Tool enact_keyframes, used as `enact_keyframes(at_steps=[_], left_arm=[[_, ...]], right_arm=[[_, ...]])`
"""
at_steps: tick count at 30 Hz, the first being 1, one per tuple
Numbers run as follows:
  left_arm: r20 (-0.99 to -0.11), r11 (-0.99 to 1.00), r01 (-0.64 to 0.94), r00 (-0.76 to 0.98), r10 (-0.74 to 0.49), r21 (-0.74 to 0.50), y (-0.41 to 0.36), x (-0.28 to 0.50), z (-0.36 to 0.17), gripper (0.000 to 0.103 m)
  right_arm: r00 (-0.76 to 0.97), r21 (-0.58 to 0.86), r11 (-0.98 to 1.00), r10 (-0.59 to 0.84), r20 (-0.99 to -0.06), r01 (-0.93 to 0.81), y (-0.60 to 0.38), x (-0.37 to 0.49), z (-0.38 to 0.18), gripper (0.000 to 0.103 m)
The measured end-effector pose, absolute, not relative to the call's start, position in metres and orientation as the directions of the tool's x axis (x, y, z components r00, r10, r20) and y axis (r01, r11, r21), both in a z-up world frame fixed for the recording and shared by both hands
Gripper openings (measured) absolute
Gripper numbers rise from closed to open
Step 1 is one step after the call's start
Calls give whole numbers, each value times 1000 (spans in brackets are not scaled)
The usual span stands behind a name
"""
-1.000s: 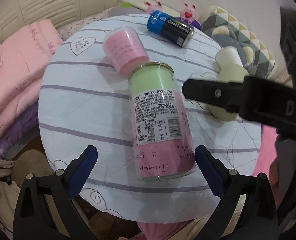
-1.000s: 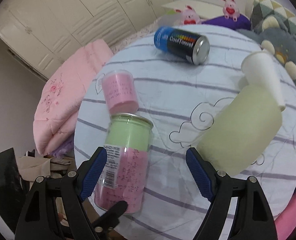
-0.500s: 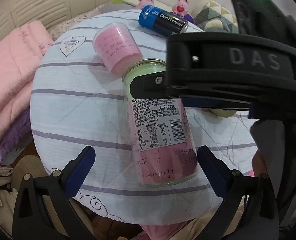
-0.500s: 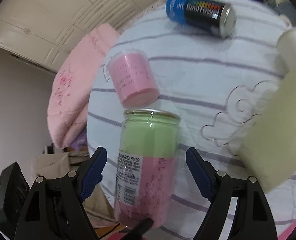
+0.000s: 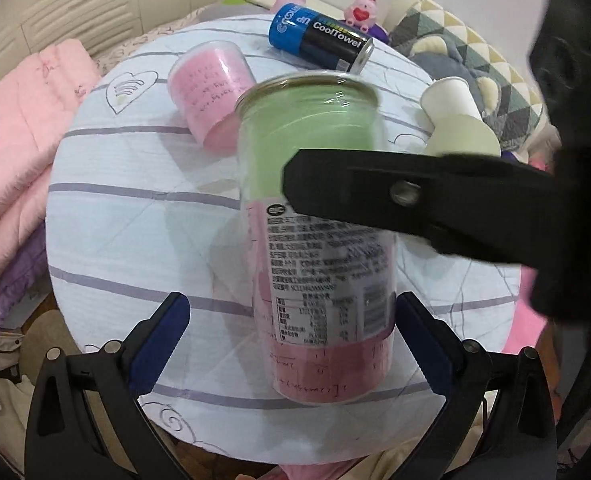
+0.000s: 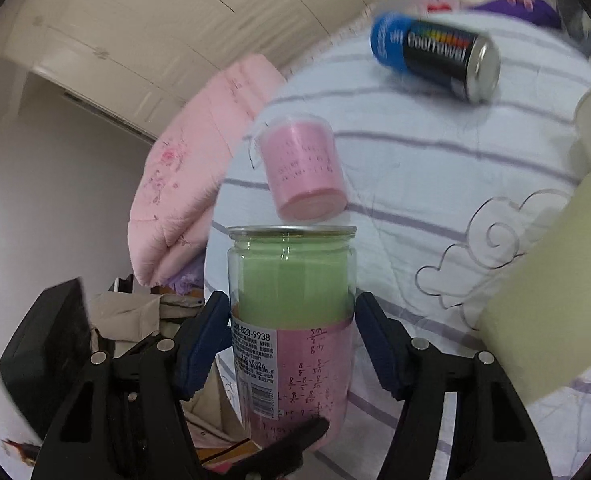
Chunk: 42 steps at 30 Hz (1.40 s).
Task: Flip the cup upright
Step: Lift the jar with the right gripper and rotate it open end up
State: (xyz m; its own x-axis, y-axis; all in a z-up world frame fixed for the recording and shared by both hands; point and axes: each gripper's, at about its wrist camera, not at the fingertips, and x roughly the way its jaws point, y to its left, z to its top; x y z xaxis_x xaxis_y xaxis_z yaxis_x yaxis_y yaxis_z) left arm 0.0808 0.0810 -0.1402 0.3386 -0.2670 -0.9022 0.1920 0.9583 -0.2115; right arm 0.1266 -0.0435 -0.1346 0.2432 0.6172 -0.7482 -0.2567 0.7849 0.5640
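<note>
A tall clear cup (image 5: 315,232) with green and pink paper inside and a printed label is tilted up off the round table (image 5: 135,216), its rim away from me. My right gripper (image 6: 291,340) is shut on the tall clear cup (image 6: 291,320), its blue pads against both sides; one of its black fingers (image 5: 415,196) crosses the cup in the left wrist view. My left gripper (image 5: 291,340) is open, its blue pads flanking the cup's lower part without clearly touching it.
A pink cup (image 5: 211,88) lies on its side behind. A blue-black CoolTowel can (image 5: 319,40) lies at the far edge. A white cup (image 5: 451,100) and pale green cup (image 5: 463,136) lie at right. Pink quilt (image 5: 11,140) at left.
The right gripper came in from the right, closed on the tall cup, and lifted it from lying flat to a raised tilt. The left gripper stayed open in place.
</note>
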Motion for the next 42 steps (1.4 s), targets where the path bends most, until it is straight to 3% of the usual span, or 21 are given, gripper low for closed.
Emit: enact_keyframes(at_steps=[11,20,27,36,42], left_arm=[[-872,973,151,434,-225,-176,72,77,-128,103],[-839,957,25,474,-267,-290,94,98,-130,103],[-863,966,11,448,-234,-257,87,106,-144,103],[-890,980,-21,423,-172,-199,83,115,-159,103],[-910,984,-56,393,-136,-171,87,116,-174,103]], right_arm=[[369,513,779,624,-689,-360,-67,114,-113,66],[499,400,817,573,-650,-416,-72,125,-98,66],[543,310,835,536,-646,-455,-69,117,-94,63],[463,416,816,573,-676,-402,-73,133,-119,63],[439,410,819,565,-699,-401,-67,140,-123,63]])
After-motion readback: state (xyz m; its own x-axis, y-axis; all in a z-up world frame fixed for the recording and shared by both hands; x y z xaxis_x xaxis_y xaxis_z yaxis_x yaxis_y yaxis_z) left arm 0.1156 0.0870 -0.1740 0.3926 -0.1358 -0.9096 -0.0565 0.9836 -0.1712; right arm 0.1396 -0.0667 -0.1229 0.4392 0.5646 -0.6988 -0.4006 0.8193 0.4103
